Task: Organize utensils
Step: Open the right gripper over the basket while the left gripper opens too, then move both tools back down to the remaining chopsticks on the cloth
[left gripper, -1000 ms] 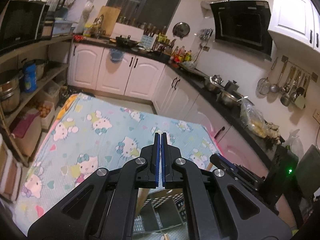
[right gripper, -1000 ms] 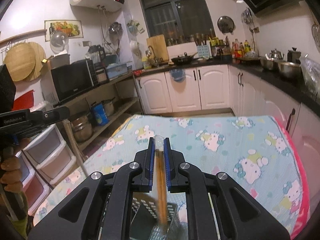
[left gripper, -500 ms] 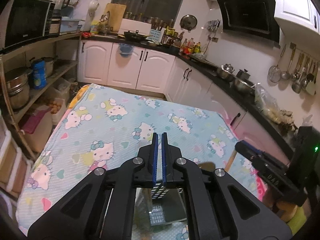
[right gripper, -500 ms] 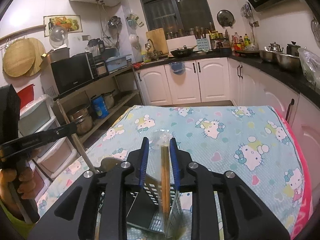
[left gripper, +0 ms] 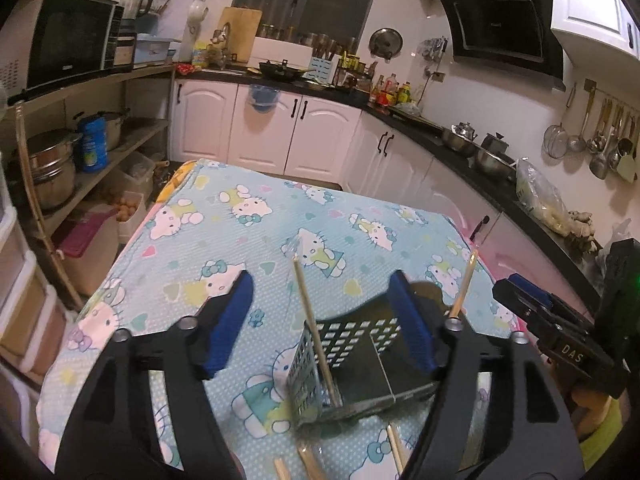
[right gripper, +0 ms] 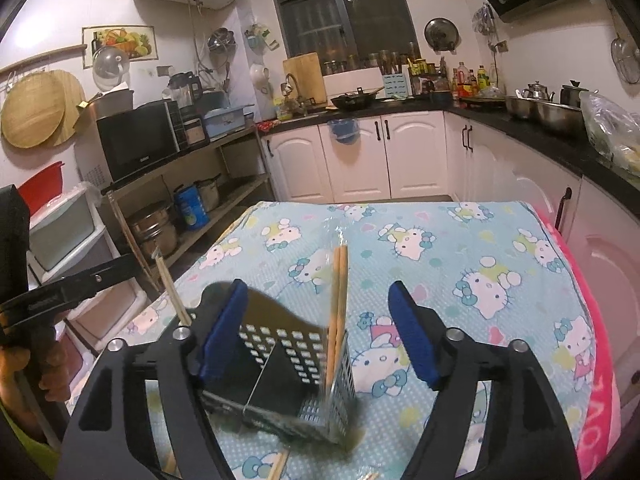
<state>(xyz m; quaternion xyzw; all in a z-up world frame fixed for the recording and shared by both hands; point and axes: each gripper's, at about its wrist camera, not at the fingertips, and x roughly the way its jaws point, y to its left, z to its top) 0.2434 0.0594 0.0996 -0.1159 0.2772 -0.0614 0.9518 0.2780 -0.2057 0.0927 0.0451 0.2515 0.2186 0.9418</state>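
Observation:
A perforated metal utensil holder [left gripper: 360, 364] with a divider stands on the Hello Kitty tablecloth [left gripper: 248, 240]. Wrapped wooden chopsticks [left gripper: 314, 328] lean upright in its left compartment. Another wooden stick [left gripper: 462, 284] stands at its right side. My left gripper [left gripper: 320, 320] is open and empty above the holder. My right gripper [right gripper: 318, 330] is open and empty over the same holder [right gripper: 296, 364]; the wrapped chopsticks [right gripper: 338, 304] stand free between its jaws. A second stick [right gripper: 172, 292] leans at the holder's left. Loose chopsticks [left gripper: 394, 452] lie on the cloth below.
The other hand-held gripper [left gripper: 560, 344] shows at the right of the left wrist view and also at the left of the right wrist view [right gripper: 60, 292]. White cabinets [right gripper: 380, 156] and a shelf with pots [left gripper: 60, 164] surround the table.
Both grippers have opened wide. The right gripper let go of the wrapped chopsticks, which now stand in the holder. Both grippers have drawn back, so the holder shows more fully.

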